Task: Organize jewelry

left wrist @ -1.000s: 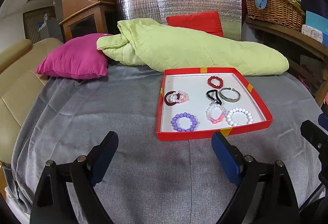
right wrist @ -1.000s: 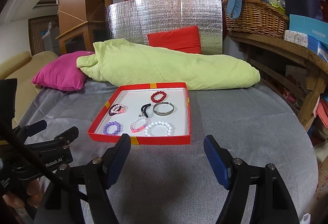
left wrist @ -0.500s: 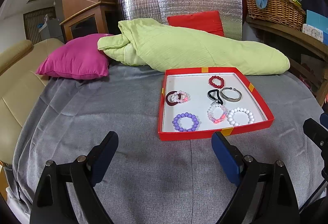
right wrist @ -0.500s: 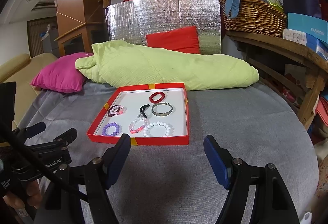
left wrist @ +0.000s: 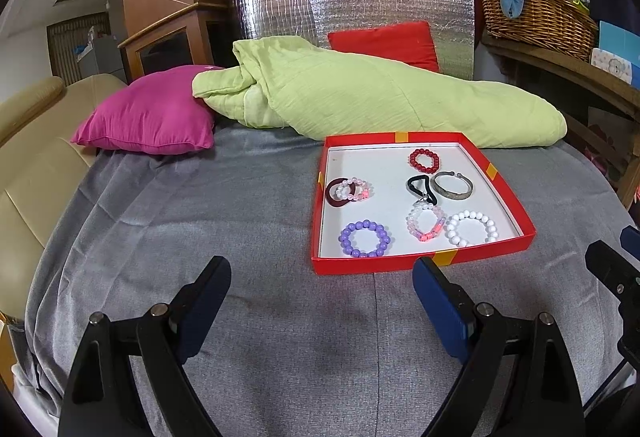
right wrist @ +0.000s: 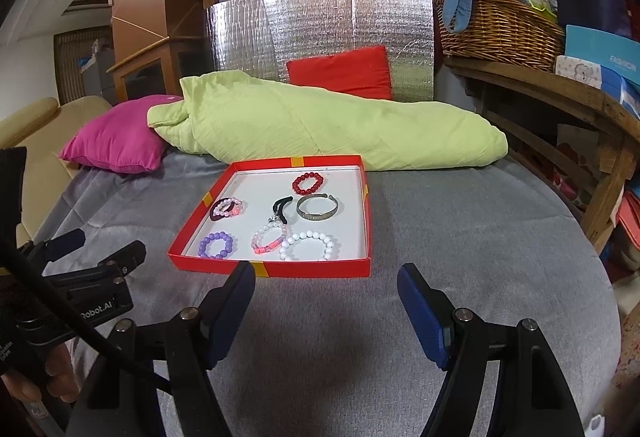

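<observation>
All the jewelry I can see lies inside the red tray [left wrist: 420, 261] on the grey bed cover [left wrist: 200, 221], just ahead of my left hand-held gripper [left wrist: 322, 287] and ahead and slightly left of my right hand-held gripper [right wrist: 326, 289]. The pieces lie loose on the white floor: red bead bracelet [left wrist: 424, 160] farthest, metal bangle [left wrist: 453, 186] and black band [left wrist: 420, 186] mid-tray, purple bead bracelet [left wrist: 365, 238] and white bead bracelet [left wrist: 472, 228] nearest. A pink-and-clear one overlaps a dark ring at the tray's left. This fits either pieces gathered into the tray or pieces waiting to be sorted; I cannot tell which. Both grippers stand wide apart, empty, touching nothing.
</observation>
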{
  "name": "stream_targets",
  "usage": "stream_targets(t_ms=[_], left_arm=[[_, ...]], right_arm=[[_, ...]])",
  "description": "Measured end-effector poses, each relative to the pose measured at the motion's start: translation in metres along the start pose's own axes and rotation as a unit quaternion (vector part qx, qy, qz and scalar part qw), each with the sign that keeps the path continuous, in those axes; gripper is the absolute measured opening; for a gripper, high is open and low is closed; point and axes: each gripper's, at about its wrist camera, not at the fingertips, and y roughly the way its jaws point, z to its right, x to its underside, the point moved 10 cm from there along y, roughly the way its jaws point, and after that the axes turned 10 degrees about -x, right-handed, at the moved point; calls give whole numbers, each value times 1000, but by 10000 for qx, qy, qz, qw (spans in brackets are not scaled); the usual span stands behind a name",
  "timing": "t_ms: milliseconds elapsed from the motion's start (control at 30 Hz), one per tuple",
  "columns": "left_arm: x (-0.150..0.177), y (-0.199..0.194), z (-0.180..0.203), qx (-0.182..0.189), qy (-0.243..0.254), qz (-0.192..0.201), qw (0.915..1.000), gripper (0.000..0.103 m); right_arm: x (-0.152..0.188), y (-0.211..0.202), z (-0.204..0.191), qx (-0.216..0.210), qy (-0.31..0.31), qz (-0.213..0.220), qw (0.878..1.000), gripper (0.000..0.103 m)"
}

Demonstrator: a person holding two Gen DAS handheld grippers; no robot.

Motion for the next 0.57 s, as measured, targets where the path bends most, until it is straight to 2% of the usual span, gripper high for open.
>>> stream_targets(t_ms=[567], left_arm=[[-1, 1, -1, 21, 41, 13, 10000, 92]], right_arm=[[1, 1, 5, 30, 0, -33, 10000, 77]])
